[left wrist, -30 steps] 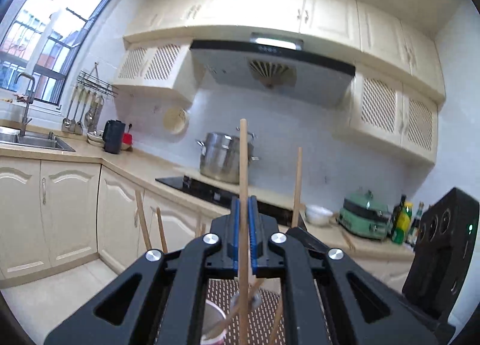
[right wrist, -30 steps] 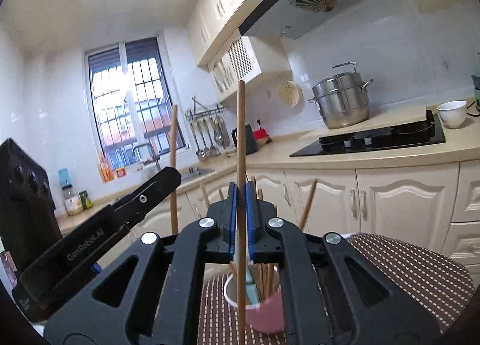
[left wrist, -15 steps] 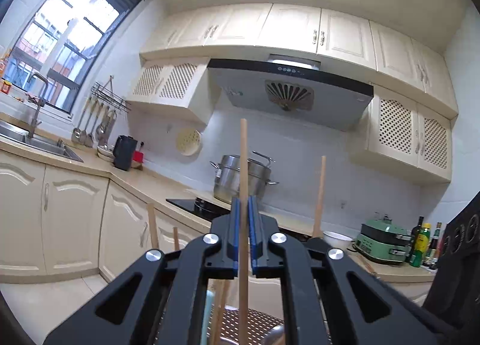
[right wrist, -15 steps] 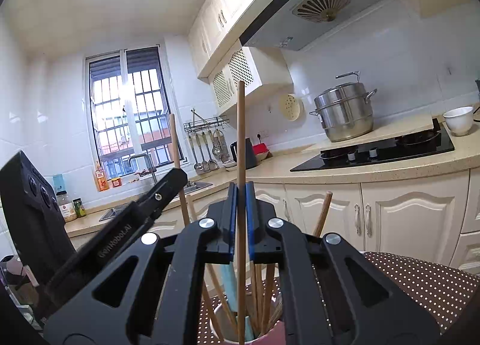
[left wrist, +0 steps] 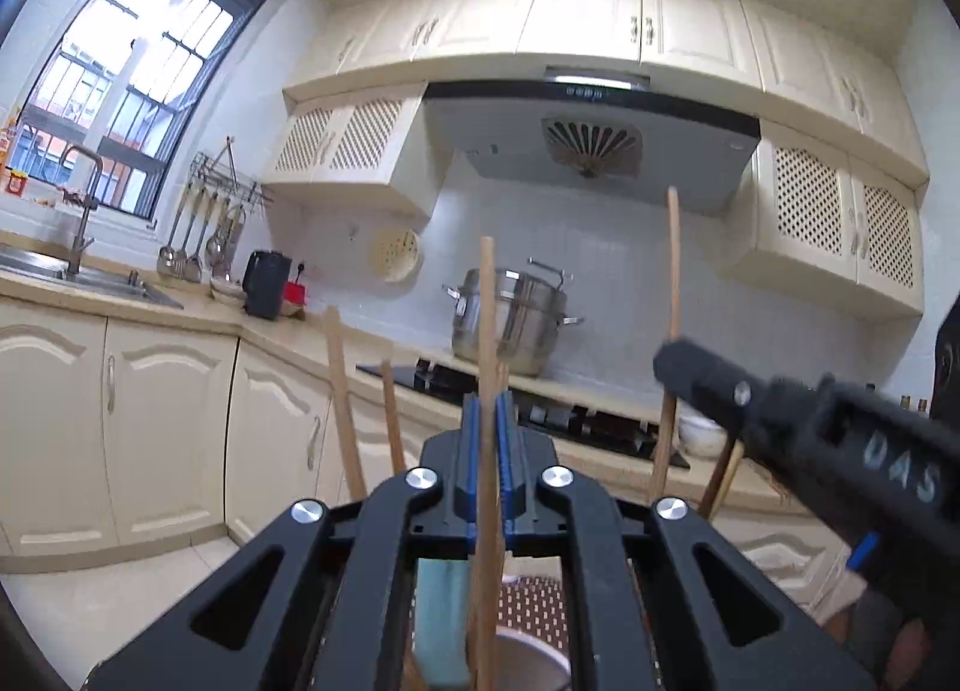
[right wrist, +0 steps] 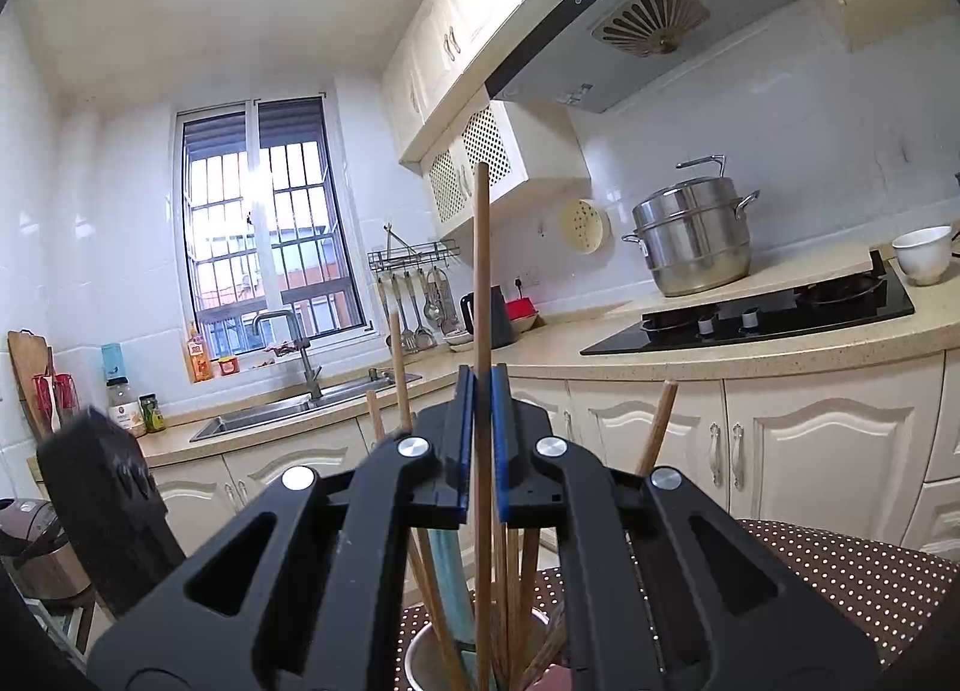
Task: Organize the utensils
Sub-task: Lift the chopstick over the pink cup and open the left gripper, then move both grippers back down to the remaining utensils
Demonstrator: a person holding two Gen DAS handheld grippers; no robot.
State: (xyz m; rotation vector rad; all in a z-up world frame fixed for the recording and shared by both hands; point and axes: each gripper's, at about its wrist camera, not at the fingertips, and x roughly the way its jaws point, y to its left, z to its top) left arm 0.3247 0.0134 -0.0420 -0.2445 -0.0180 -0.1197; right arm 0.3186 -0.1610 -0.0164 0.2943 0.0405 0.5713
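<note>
My left gripper (left wrist: 487, 409) is shut on an upright wooden chopstick (left wrist: 487, 325), directly over a cup (left wrist: 531, 658) that holds a teal utensil (left wrist: 441, 613) and more chopsticks. At the right of that view, my right gripper (left wrist: 672, 358) pinches its own chopstick (left wrist: 673, 265). In the right wrist view, the right gripper (right wrist: 482, 385) is shut on this upright chopstick (right wrist: 482, 271). Its lower end reaches down among several chopsticks (right wrist: 516, 577) and the teal utensil (right wrist: 451, 571) in the cup (right wrist: 417, 655). The left gripper's black body (right wrist: 102, 505) shows blurred at the left.
The cup stands on a brown dotted tablecloth (right wrist: 840, 571). Behind are cream cabinets (right wrist: 810, 451), a black hob (right wrist: 756, 319) with a steel pot (right wrist: 696, 247), a white bowl (right wrist: 921, 256) and a sink (right wrist: 288, 409) below the window.
Both grippers have sunk toward the cup with their chopsticks still pinched. The cup now sits close beneath the jaws. The right gripper has come into the left wrist view at the right.
</note>
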